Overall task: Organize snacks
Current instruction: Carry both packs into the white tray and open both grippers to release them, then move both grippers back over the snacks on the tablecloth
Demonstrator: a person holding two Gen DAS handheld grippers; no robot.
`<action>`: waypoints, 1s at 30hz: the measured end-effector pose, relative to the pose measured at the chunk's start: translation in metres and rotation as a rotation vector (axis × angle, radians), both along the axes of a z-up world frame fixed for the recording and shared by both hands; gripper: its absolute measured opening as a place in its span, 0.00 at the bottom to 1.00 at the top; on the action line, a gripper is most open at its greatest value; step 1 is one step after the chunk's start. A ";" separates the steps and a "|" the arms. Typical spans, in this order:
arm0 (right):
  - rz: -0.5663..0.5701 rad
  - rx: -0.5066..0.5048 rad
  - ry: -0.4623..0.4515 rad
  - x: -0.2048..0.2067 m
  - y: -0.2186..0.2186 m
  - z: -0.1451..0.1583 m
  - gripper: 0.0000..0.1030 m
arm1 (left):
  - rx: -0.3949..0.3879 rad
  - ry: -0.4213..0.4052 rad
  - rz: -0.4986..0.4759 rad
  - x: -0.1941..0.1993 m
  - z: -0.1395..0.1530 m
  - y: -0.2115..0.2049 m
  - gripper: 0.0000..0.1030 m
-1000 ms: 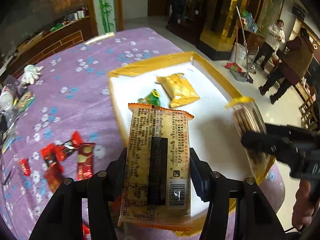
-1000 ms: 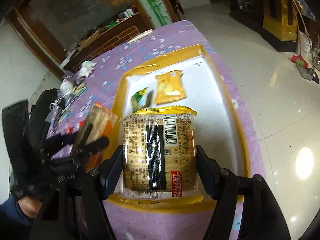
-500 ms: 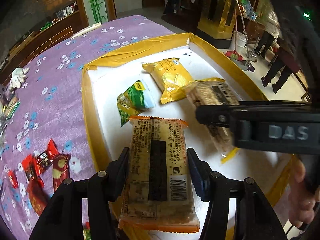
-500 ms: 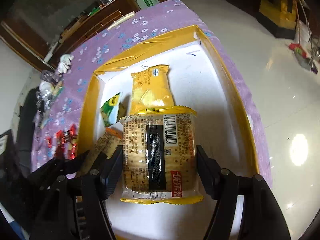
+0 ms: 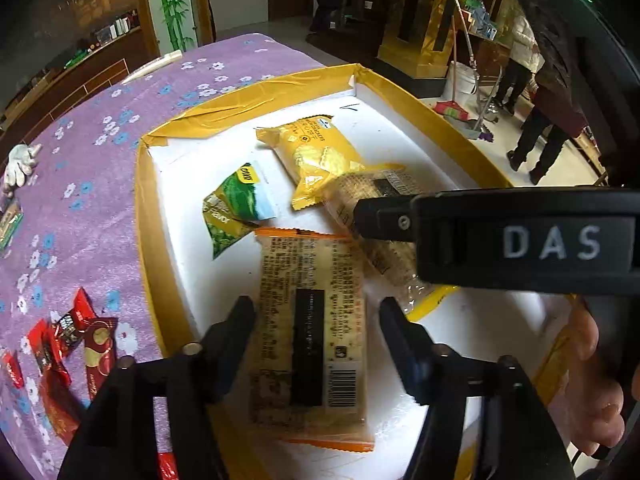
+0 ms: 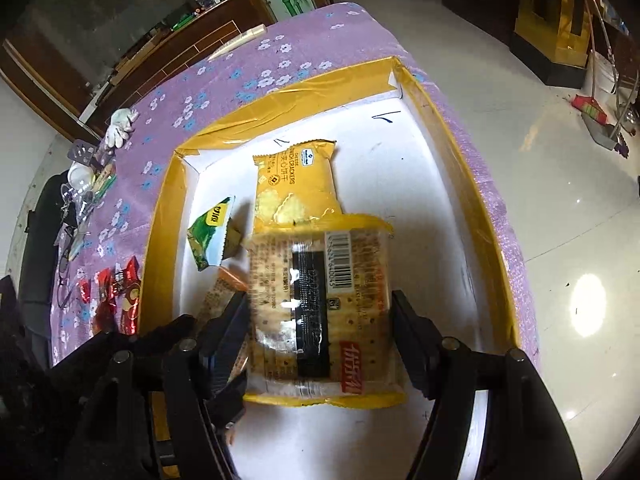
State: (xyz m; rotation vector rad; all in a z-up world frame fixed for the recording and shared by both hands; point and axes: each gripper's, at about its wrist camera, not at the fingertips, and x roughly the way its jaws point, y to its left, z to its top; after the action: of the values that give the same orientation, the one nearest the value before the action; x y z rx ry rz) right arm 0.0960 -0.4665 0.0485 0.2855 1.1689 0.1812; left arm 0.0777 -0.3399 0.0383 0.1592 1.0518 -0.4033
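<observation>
opening over the white tray, the left gripper straddles an orange-edged cracker pack without pressing it. only the right wrist view shows the right gripper clamped on a yellow-edged cracker pack.

Both grippers have come down from the near rim of the tray to low over its white floor. The left gripper now spreads its jaws, pads clear of the orange pack, which lies on the floor beside the yellow-edged pack
</observation>
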 end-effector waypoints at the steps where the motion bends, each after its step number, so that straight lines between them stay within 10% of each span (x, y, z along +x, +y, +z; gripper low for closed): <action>1: -0.004 0.006 -0.005 -0.001 -0.002 0.002 0.67 | -0.005 0.000 -0.002 -0.001 0.001 0.000 0.69; 30: -0.102 0.140 -0.008 -0.091 -0.009 0.009 0.67 | -0.124 -0.055 -0.022 -0.045 0.042 0.041 0.72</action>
State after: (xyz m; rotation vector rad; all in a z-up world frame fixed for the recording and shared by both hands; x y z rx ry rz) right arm 0.0046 -0.4753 0.0580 0.4661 1.1326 0.1749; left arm 0.0330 -0.2990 0.0800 0.0704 0.9687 -0.4800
